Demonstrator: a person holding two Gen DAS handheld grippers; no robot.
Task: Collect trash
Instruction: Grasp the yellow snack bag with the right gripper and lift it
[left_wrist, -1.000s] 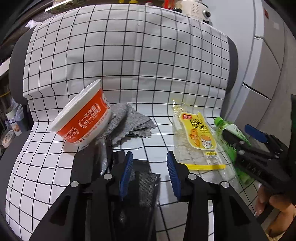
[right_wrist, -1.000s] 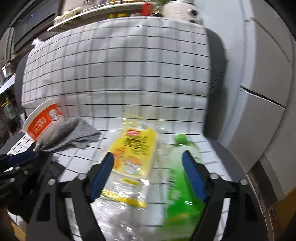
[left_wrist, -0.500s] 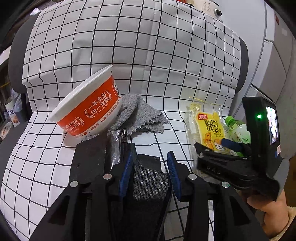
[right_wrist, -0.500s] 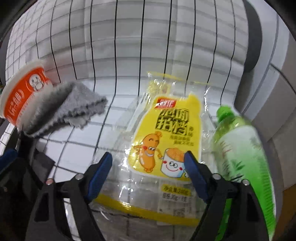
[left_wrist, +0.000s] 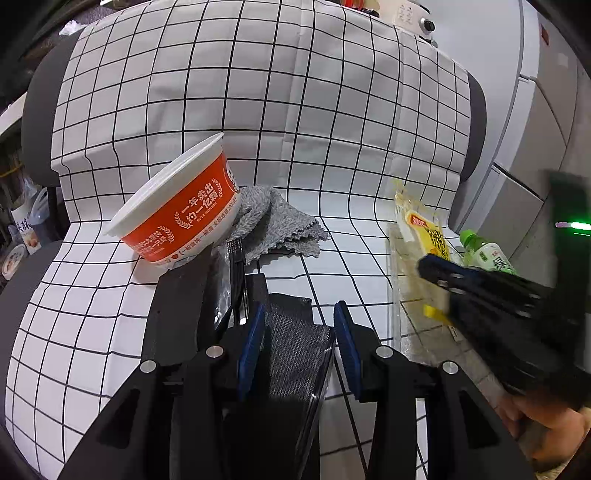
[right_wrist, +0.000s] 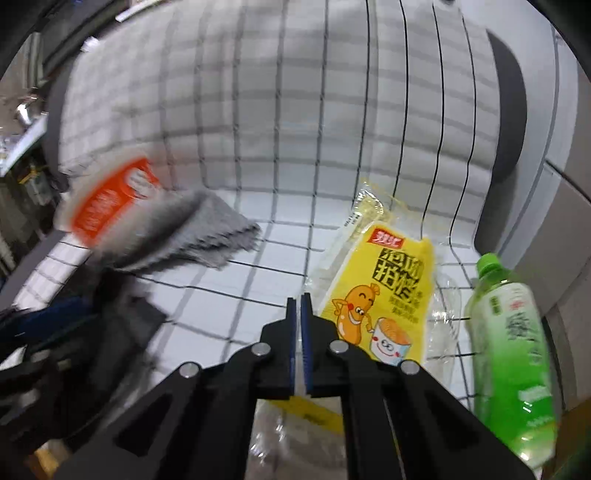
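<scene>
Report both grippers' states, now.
Left gripper: closed on the black mesh bag.
Right gripper: just closed, pinching the yellow sausage wrapper.

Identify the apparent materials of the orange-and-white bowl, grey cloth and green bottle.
Orange-and-white bowl: likely paper or thin plastic, smooth printed wall, white rolled rim. Grey cloth: soft woven or microfibre fabric, matte, zigzag-cut edge. Green bottle: translucent plastic, glossy label.
</scene>
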